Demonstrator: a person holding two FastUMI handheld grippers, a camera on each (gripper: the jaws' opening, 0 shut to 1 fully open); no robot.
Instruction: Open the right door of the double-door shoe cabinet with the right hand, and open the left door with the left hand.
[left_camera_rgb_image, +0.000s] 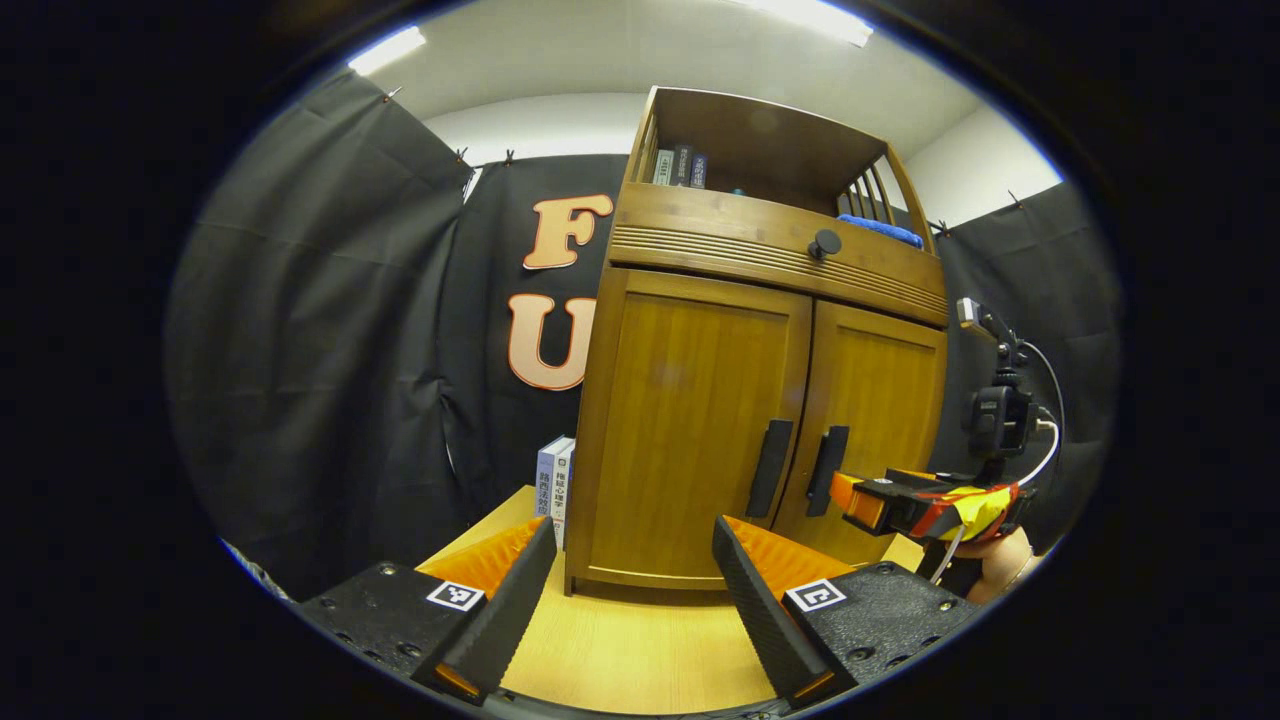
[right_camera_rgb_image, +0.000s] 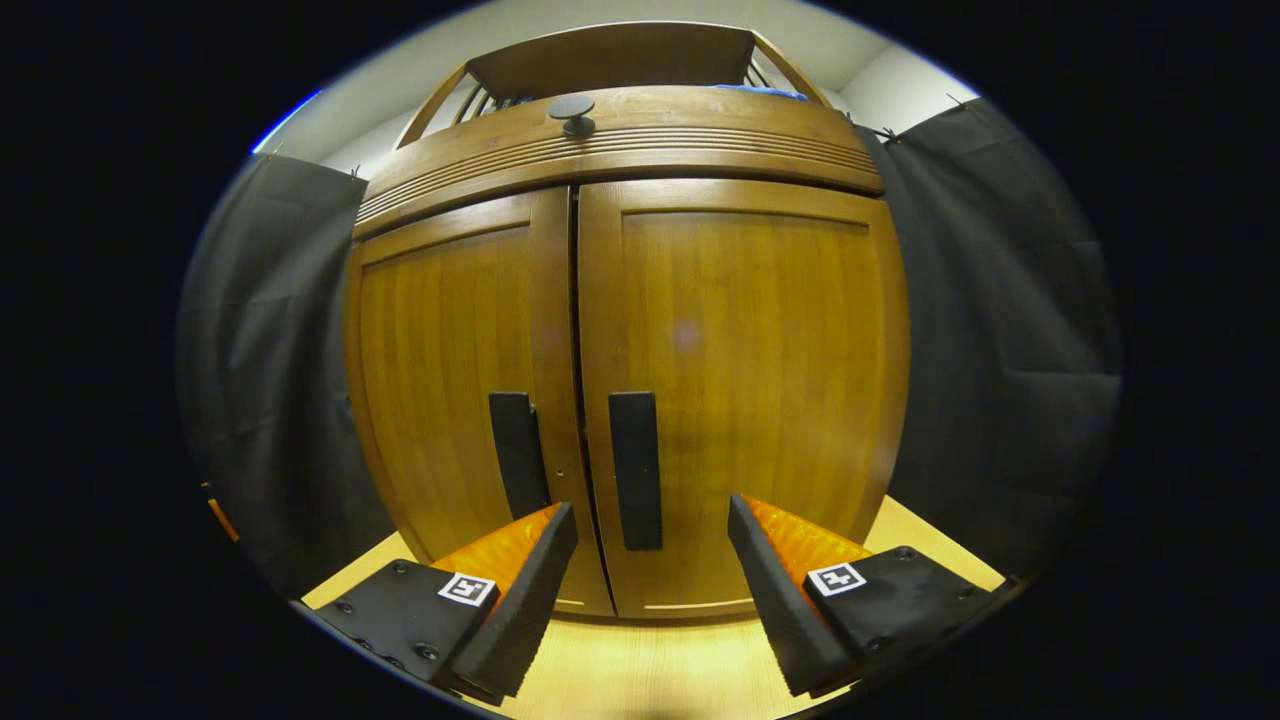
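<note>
While both doors sit closed, the shoe cabinet (left_camera_rgb_image: 700, 420) stands upright on a light wooden tabletop (left_camera_rgb_image: 640, 650), filling the centre of the left gripper view. Left door (left_camera_rgb_image: 690, 430) and right door (left_camera_rgb_image: 875, 420) meet at a narrow seam, each with a dark vertical handle beside it — left handle (left_camera_rgb_image: 771, 468), right handle (left_camera_rgb_image: 828, 470).

Left gripper (left_camera_rgb_image: 635, 590) at 6 o'clock, jaws wide apart, nothing between them, well short of the cabinet front. Right gripper (left_camera_rgb_image: 880, 505) shows at about 4 o'clock in that view, held by a hand (left_camera_rgb_image: 1000, 565), its tip near the right handle; touching or not, cannot tell.

Right gripper view: right gripper (right_camera_rgb_image: 650, 570) at 6 o'clock, jaws apart, right handle (right_camera_rgb_image: 636, 470) standing in line with the gap between them — not clamped. Left handle (right_camera_rgb_image: 518, 455) just left of the seam, at about 7 o'clock.

Above the doors a drawer front with a round dark knob (left_camera_rgb_image: 824, 243) at 12 o'clock. Open shelf on top holds books (left_camera_rgb_image: 680, 167) and a blue cloth (left_camera_rgb_image: 880, 229). Two more books (left_camera_rgb_image: 555, 485) stand upright on the table against the cabinet's left side, about 8 o'clock.
</note>
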